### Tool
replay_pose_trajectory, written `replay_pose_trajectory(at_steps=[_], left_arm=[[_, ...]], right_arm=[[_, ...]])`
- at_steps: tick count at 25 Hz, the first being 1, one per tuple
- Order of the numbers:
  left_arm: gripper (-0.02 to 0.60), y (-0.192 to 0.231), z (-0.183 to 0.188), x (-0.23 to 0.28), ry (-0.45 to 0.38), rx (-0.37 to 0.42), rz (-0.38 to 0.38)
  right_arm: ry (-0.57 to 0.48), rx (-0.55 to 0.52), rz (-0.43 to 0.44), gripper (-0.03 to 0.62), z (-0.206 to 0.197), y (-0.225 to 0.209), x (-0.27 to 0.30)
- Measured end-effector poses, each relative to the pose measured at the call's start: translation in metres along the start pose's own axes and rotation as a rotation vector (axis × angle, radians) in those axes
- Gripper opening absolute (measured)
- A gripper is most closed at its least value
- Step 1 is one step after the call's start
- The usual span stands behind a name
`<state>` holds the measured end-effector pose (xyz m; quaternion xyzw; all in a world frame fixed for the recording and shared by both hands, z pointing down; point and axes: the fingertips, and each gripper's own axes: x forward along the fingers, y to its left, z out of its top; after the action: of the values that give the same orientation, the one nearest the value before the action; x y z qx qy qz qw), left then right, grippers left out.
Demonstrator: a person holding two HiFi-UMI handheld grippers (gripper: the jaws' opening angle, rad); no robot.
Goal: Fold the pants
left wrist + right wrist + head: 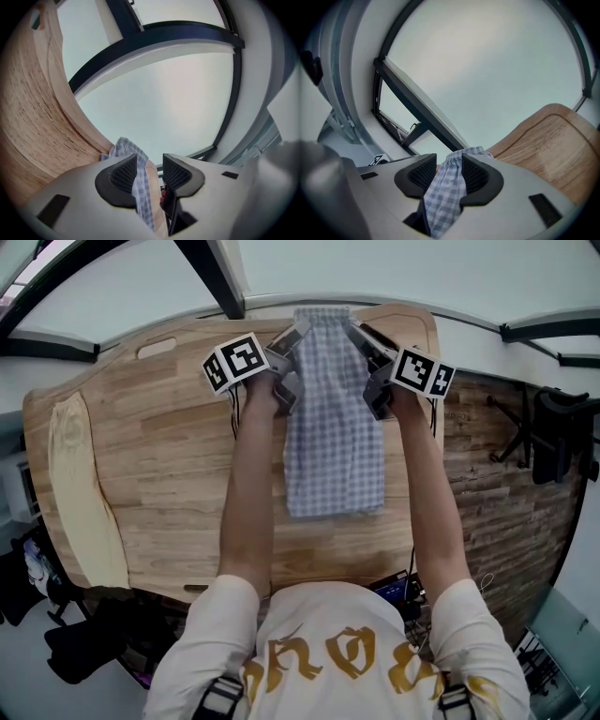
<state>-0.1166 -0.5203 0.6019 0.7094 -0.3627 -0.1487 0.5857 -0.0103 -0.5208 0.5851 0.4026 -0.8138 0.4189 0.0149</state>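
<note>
We get soft, even daylight from the pale window panes [164,93] beyond the bench [150,446], bright and flat, with only faint shadows beside the forearms [248,493]. Every view bows strongly toward its edges, and both gripper views have black corners. Close to the lens, the left hand-held gripper [149,159] and right hand-held gripper [449,158] look slightly soft.
</note>
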Motion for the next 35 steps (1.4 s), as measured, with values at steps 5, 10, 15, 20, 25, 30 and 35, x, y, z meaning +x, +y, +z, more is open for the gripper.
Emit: replay_pose_trajectory(at_steps=[5,10,15,20,25,30,35], left_arm=[[0.172,0.0,-0.014,-0.01,0.085,0.28,0.168],[0.172,-0.026,-0.023,-0.02,0.126,0.545,0.276],[0.172,-0.066,-0.03,-0.044,0.075,0.656,0.297],[0.172,-0.106,-0.058,-0.092,0.039,0.718,0.333],[0.172,-0.153,-0.113,-0.159,-0.011,0.75,0.34],[0.172,-0.191,-0.169,-0.225,-0.071,0.783,0.37],[0.172,-0.224,-0.227,-0.276,-0.106,0.811,0.377]], right_arm=[[0.032,-0.118,-0.068,0.172,-0.01,0.004,-0.019],[0.006,-0.269,-0.134,0.172,0.002,0.019,-0.051],[-0.112,-0.399,-0.171,0.158,0.024,0.047,-0.102],[-0.166,-0.42,-0.149,0.158,0.023,0.085,-0.163],[-0.211,-0.432,-0.1,0.155,0.003,0.124,-0.24],[-0.233,-0.447,-0.058,0.155,-0.037,0.158,-0.32],[-0.256,-0.449,-0.039,0.155,-0.081,0.177,-0.394]])
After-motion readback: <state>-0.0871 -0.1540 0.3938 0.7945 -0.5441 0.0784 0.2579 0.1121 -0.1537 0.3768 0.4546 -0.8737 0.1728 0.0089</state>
